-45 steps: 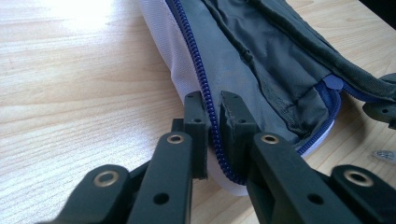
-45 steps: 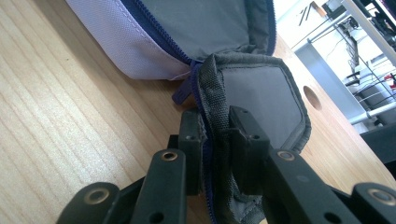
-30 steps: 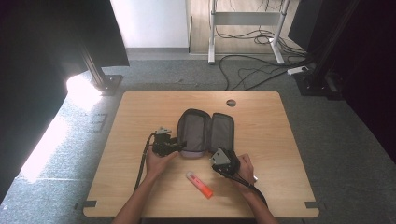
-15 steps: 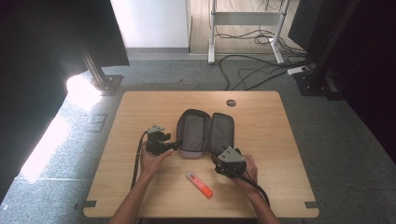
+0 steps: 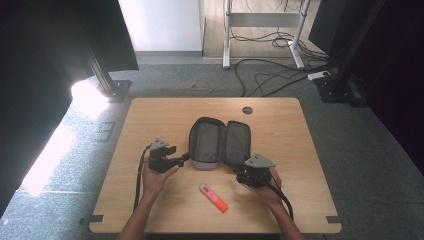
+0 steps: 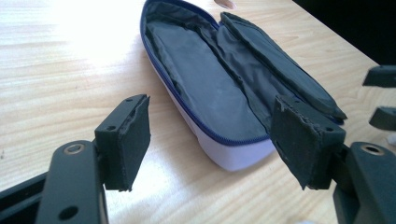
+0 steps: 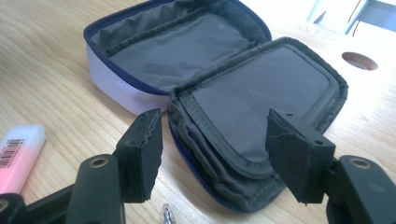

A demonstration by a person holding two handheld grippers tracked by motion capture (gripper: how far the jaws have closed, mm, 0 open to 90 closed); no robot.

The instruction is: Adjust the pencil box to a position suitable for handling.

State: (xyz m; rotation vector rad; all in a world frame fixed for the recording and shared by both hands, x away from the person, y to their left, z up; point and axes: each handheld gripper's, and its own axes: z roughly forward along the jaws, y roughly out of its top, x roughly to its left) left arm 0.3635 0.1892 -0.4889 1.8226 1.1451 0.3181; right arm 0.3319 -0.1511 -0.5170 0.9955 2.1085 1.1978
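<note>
One open pouch [image 5: 220, 142], one orange marker [image 5: 213, 197], two grippers [image 5: 184, 159]

Matt cloth pouch [image 5: 220, 143], wood table [image 5: 150, 120]

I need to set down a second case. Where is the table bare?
Bare: the far strip between the open pouch and the cable hole, plus both side edges of the table. Crowded: the near middle, with the highlighter between both tongs.

1. Your wooden table [image 5: 150, 120] has a round cable hole [image 5: 247, 110] near its far edge.
2. An opened pouch [image 5: 220, 142] lies flat at centre.
3. An orange highlighter [image 5: 213, 197] lies nearer you.
</note>
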